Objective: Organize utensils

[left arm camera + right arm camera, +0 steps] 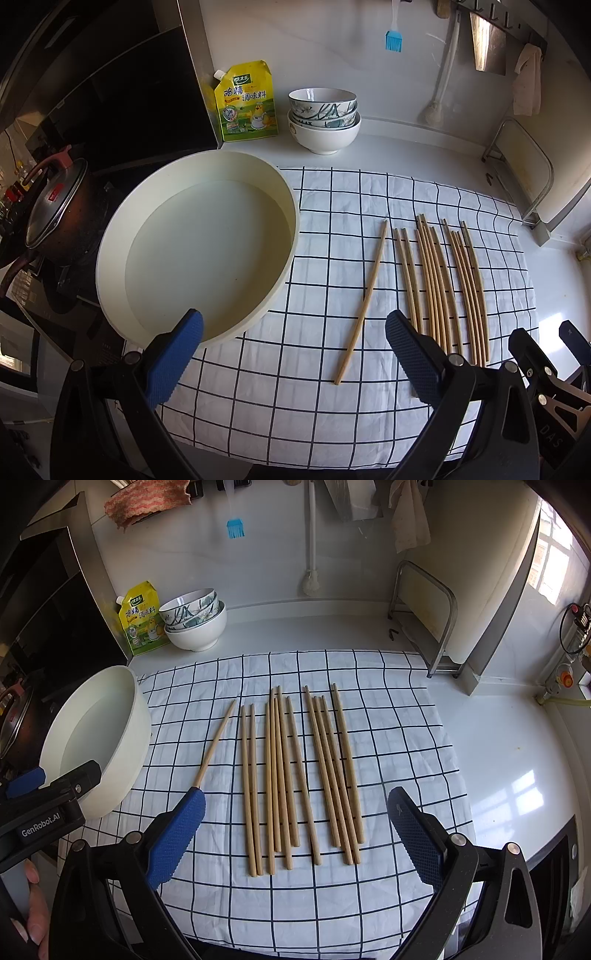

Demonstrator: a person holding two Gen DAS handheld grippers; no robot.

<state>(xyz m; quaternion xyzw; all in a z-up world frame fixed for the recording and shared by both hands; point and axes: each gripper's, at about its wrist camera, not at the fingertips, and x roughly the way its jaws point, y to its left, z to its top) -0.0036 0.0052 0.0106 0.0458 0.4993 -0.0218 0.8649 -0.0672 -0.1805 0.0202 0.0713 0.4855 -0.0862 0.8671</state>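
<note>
My right claw (293,834) hangs wide open and empty over the chopsticks (295,775), which lie in a row on the checked cloth (399,716) just ahead of its fingers. My left claw (293,356), equally wide (and empty), hovers between the round white basin (199,243) and a lone chopstick (364,299).

Counts, as seen from my two tongs. Chopsticks (284,775) on the checked cloth (399,738): twelve in all, made up of one lying alone and slanted (216,740), then a pair, a group of five, and a group of four. Cream basin (107,738): one. Stacked bowls (195,622): three, two patterned ones nested in a plain white one. Yellow seasoning pouch (142,618): one. Blue silicone brush (235,528) on the wall: one. Lidded pot (55,206): one.
</note>
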